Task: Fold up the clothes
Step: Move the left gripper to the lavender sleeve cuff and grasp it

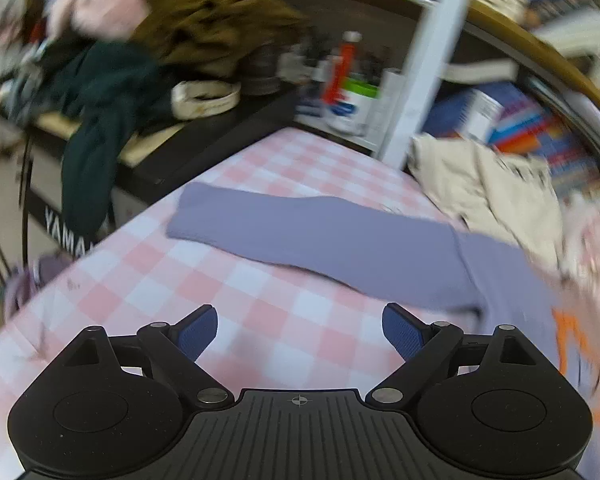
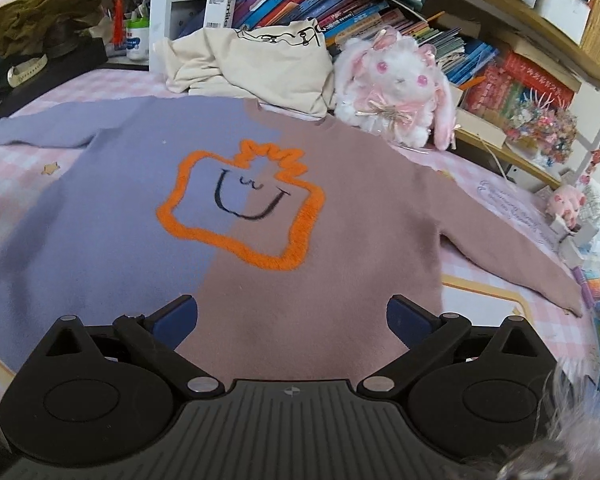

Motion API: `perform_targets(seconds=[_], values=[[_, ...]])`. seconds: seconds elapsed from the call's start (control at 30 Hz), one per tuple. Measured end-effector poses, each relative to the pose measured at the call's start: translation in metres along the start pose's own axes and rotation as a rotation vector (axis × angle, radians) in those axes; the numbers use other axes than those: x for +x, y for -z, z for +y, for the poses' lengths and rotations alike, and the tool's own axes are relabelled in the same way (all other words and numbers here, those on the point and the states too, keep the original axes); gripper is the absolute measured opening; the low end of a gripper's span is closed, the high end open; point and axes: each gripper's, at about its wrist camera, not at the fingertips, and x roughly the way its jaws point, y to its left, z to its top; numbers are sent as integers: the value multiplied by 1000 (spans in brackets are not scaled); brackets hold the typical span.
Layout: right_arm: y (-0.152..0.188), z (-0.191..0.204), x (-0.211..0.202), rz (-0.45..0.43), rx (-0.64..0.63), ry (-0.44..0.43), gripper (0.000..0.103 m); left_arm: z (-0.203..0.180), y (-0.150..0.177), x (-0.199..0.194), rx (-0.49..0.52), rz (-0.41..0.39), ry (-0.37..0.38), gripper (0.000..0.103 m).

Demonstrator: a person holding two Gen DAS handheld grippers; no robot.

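A sweater, half purple and half dusty pink (image 2: 340,208), with an orange framed smiley on the chest, lies flat and face up on the pink checked bed (image 2: 112,80). Both sleeves are spread out sideways. My right gripper (image 2: 292,320) is open and empty above the sweater's bottom hem. In the left wrist view the purple sleeve (image 1: 312,232) stretches across the checked sheet (image 1: 220,280). My left gripper (image 1: 300,332) is open and empty, hovering over bare sheet just short of that sleeve.
A cream garment (image 2: 256,60) and a white plush rabbit (image 2: 396,84) lie beyond the sweater's collar, in front of a bookshelf (image 2: 380,20). A black keyboard with piled clothes (image 1: 112,92) borders the bed's left side. Small toys and clutter (image 2: 580,220) lie at right.
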Motion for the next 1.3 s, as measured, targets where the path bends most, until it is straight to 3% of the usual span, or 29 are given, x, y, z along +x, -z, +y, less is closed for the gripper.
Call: perform_targets(seconds=[0.1, 0.4, 0.47, 0.53, 0.63, 0.73, 0.87, 1.07, 1.17, 1.23, 1.3], values=[[-4, 4, 2, -3, 8, -7, 102, 17, -10, 17, -96, 5, -25, 91], [-6, 0, -5, -62, 32, 19, 102, 44, -46, 54, -126, 2, -134, 88], [-7, -3, -5, -67, 46, 25, 102, 51, -52, 63, -136, 4, -162, 84], [-7, -5, -5, -67, 54, 34, 102, 55, -58, 70, -133, 4, -182, 72], [-8, -8, -6, -79, 58, 48, 102, 58, -64, 76, -148, 8, -170, 58], [-9, -11, -6, -84, 67, 56, 102, 58, -66, 78, -238, 21, -75, 52], [-13, -10, -2, -79, 64, 55, 102, 48, -62, 83, -321, 54, 76, 52], [-17, -5, 0, -87, 38, 45, 102, 20, -59, 93, -275, 120, 183, 52], [-17, -6, 1, -84, 46, 48, 102, 15, -60, 96, -251, 127, 178, 50], [-16, -8, 1, -81, 57, 53, 102, 17, -61, 97, -250, 129, 155, 24], [-15, -10, 1, -78, 68, 59, 102, 21, -61, 98, -258, 136, 132, 13]])
